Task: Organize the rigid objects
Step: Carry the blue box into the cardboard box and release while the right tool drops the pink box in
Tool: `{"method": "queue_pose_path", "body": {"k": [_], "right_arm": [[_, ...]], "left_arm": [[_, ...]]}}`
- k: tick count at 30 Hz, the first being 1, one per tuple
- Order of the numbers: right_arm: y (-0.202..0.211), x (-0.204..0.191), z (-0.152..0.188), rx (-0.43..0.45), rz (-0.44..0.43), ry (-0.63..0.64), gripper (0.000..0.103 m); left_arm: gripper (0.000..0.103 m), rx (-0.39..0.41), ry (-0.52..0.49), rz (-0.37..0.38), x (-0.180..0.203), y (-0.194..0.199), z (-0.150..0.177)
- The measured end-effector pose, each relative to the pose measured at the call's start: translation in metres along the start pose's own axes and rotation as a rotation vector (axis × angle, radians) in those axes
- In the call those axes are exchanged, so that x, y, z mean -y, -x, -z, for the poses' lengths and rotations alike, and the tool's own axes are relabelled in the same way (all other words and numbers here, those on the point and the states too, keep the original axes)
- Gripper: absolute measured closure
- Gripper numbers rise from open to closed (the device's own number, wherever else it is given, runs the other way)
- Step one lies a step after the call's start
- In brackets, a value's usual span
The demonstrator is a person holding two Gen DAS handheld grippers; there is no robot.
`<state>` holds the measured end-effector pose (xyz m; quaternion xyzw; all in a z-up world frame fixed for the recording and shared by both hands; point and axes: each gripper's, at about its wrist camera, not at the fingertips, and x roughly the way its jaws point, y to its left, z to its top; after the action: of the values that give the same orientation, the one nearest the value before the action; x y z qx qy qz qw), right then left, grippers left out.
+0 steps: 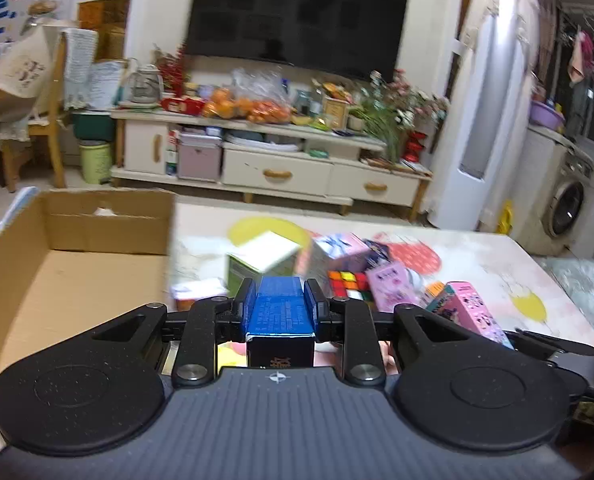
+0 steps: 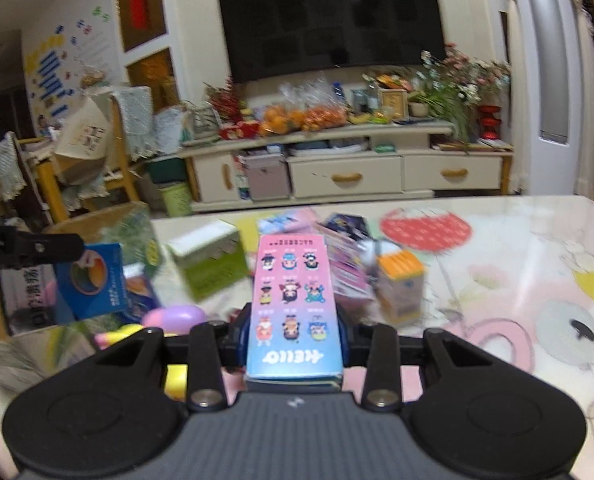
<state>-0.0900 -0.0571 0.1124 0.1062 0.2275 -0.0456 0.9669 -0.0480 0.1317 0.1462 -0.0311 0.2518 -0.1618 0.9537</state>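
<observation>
Both grippers clamped on boxes, held above the table.

L gripper [image 1: 280, 300] has its fingers pressed tight on a blue carton [image 1: 279, 312], lengthwise btwn the pads, held w/ the open cardboard box [image 1: 73, 256] just to its left. R gripper [image 2: 295, 320] is closed on a pink-and-blue character box [image 2: 293, 304] w/ cartoon figures printed in rows, long side pointing fwd. On the patterned tabletop [image 2: 517, 248] beyond: green-and-white box [image 2: 211, 258], orange-topped box [image 2: 401, 284], puzzle cube [image 1: 349, 285], more pink boxes [image 1: 391, 286], all near each other in a loose pile. In the right wrist view the blue carton [image 2: 91, 280] shows at left in the other gripper. TV [image 1: 297, 12] and cluttered cabinet [image 1: 273, 168] behind; everything is motion-blurred.
</observation>
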Motion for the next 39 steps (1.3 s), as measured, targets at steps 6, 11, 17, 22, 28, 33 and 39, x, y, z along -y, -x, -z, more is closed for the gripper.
{"method": "queue_pose_path", "body": {"k": [6, 11, 17, 22, 28, 33, 39], "right_arm": [[-0.004, -0.035, -0.017, 0.013, -0.12, 0.012, 0.066], [-0.018, -0.081, -0.03, 0.011, -0.238, 0.049, 0.066], [-0.033, -0.126, -0.036, 0.007, -0.343, 0.113, 0.066], [-0.049, -0.15, -0.029, -0.012, -0.376, 0.152, 0.066], [-0.065, -0.172, -0.02, -0.063, -0.433, 0.186, 0.066], [-0.071, -0.19, -0.01, -0.11, -0.469, 0.218, 0.065], [-0.063, -0.19, -0.001, -0.116, -0.467, 0.228, 0.041]], "left_arm": [[0.073, 0.019, 0.073, -0.084, -0.037, -0.005, -0.009], [0.091, 0.017, 0.114, -0.174, -0.062, -0.013, -0.013], [0.091, -0.003, 0.187, -0.242, -0.09, -0.015, -0.014], [0.09, -0.011, 0.221, -0.298, -0.098, -0.014, -0.016], [0.086, -0.012, 0.251, -0.353, -0.103, -0.006, -0.015], [0.076, -0.021, 0.257, -0.388, -0.098, -0.005, -0.015], [0.01, -0.011, 0.219, -0.435, -0.089, -0.004, -0.012]]}}
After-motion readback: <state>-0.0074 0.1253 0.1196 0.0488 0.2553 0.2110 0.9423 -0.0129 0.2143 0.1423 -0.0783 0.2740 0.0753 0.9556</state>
